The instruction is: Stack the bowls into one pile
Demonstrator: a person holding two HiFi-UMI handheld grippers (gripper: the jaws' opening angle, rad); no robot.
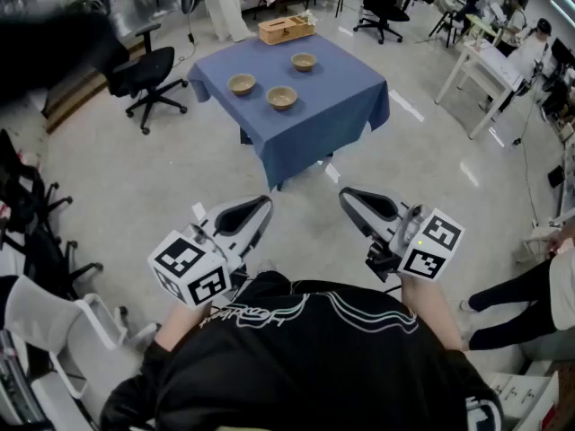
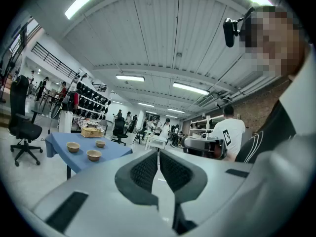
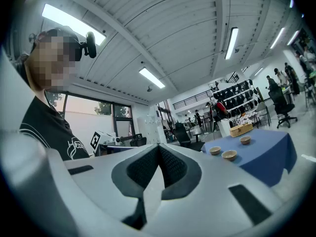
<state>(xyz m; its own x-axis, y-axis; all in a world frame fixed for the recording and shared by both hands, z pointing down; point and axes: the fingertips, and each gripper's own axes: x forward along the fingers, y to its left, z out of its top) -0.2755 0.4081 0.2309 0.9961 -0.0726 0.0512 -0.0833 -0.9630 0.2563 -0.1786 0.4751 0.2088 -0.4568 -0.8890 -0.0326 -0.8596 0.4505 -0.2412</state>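
Plain blue cloth (image 1: 310, 119). Tan, browner inside: left bowl (image 1: 241, 84), near bowl (image 1: 281, 98), far bowl (image 1: 304, 61). Straw-yellow woven box (image 1: 287, 30). Pale grey glossy floor (image 1: 135, 178). Black chair (image 1: 148, 70). Left gripper (image 1: 267, 202) and right gripper (image 1: 344, 193): light grey shells, dark grey ribbed pads, white cubes printed with black square markers. Black shirt (image 1: 305, 366) with thin white wavy lines.

Pale polished floor (image 1: 117, 187), black office chair (image 1: 148, 72), white desk (image 1: 490, 65), ribbed ceiling (image 2: 163, 28) with strip lights (image 2: 130, 77).
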